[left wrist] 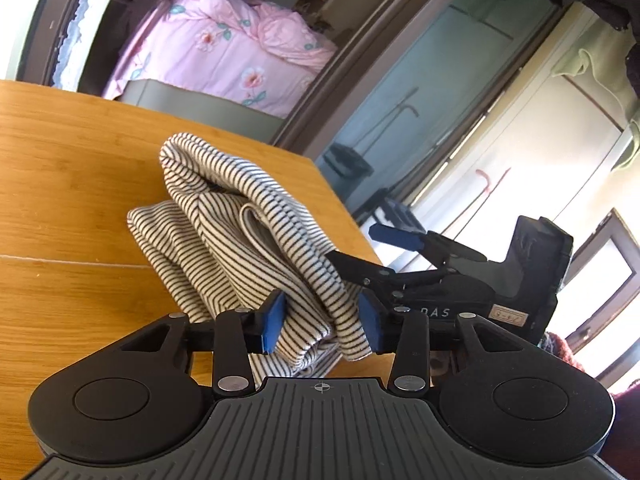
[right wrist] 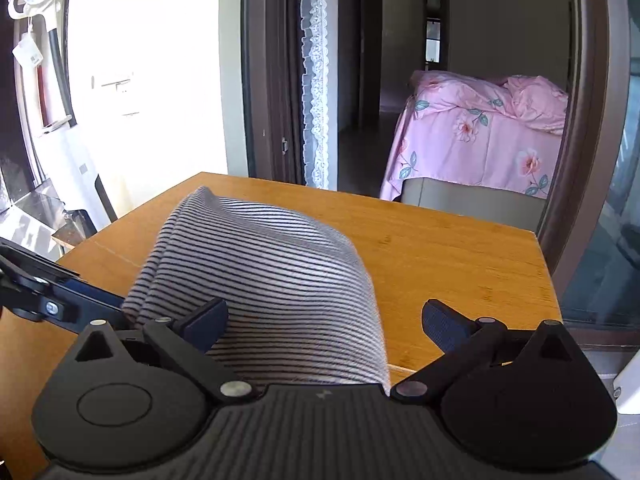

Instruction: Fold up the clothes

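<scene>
A bundled garment of cream knit cloth with thin dark stripes [left wrist: 224, 240] is bunched up over the honey-coloured wooden desk [left wrist: 72, 184], its far folds resting on the wood near the desk's far right corner and its near end lifted toward the two tools.

The left gripper [left wrist: 320, 320], black with blue rubber pads [left wrist: 274, 322], is clenched on a hanging fold of that striped cloth: both pads press into the fabric from either side, and the cloth puckers between them and droops just below. No earlier view is to hand, so only this pinch can be told.

The right gripper [right wrist: 324, 328] comes in from the desk's right edge. In its own view the jaws stand wide apart, and the striped cloth [right wrist: 272, 280] lies heaped between them, against the left pad [right wrist: 206, 320] while the right pad [right wrist: 444, 326] is clear of it over bare wood. In the left wrist view one blue finger [left wrist: 396, 236] of that right tool sticks out free above the cloth and the other runs under the fold, so it is released, not gripping.

Beyond the desk's far edge a doorway opens on a bed with a pink flowered quilt [right wrist: 480, 132], and a white lace curtain edge [right wrist: 316, 80] hangs beside the door frame.
</scene>
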Available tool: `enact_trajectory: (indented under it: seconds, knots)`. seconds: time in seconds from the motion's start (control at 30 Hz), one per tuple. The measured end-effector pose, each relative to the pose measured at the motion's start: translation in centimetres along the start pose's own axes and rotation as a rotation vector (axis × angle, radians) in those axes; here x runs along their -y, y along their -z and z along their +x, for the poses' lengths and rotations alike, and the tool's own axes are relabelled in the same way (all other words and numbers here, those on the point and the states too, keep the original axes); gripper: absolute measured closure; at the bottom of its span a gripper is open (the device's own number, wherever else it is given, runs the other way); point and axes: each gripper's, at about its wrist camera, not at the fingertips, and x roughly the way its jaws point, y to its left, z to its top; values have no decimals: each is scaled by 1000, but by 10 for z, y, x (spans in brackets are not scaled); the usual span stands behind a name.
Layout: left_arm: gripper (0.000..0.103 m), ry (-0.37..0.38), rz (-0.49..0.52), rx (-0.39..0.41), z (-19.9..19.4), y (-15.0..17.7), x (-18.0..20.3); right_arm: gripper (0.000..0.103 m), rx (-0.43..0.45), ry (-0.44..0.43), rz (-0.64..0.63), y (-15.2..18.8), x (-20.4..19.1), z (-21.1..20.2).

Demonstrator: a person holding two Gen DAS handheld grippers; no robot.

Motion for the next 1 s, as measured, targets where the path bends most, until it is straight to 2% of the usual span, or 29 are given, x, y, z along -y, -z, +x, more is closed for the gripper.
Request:
enact_trajectory:
  seconds: [0.07,0.1,0.27,0.5,0.63,0.67,0.77,0.87,0.93,0.97,1.0]
  knots:
    - [56,-48,-24,-35,7,6,-8,0,-29,6,-18,14,-12,6]
    - [53,-72,-36,-53,11,9,-12,0,-4,31,-16,20,-17,6]
    - [41,-104,-54,-50,9,14,-21,0,-1,35,7,22,-19,-3]
    - [38,-127,-19,-42,6,14,-23,0,0,70,8,26,-26,-6]
    - [44,-118,-13,6,-11,4,-18,0,22,113,20,32,-31,-8]
    - [42,-102,-15,16,-13,-1,-16,0,24,115,33,33,-30,-9]
    - [16,-43,-33,32,-16,-13,-13,0,23,88,65,33,-26,-11]
    - [16,-31,-48,-25,2,-10,-9,0,15,-2,103,29,-6,-17]
    - [19,-27,-52,-63,14,-2,-5,0,18,-22,162,28,12,-23]
    - [26,-32,-45,-66,17,0,-3,0,21,-19,193,29,20,-25]
    - [45,-43,-33,-59,17,1,-1,0,23,-10,221,31,28,-27]
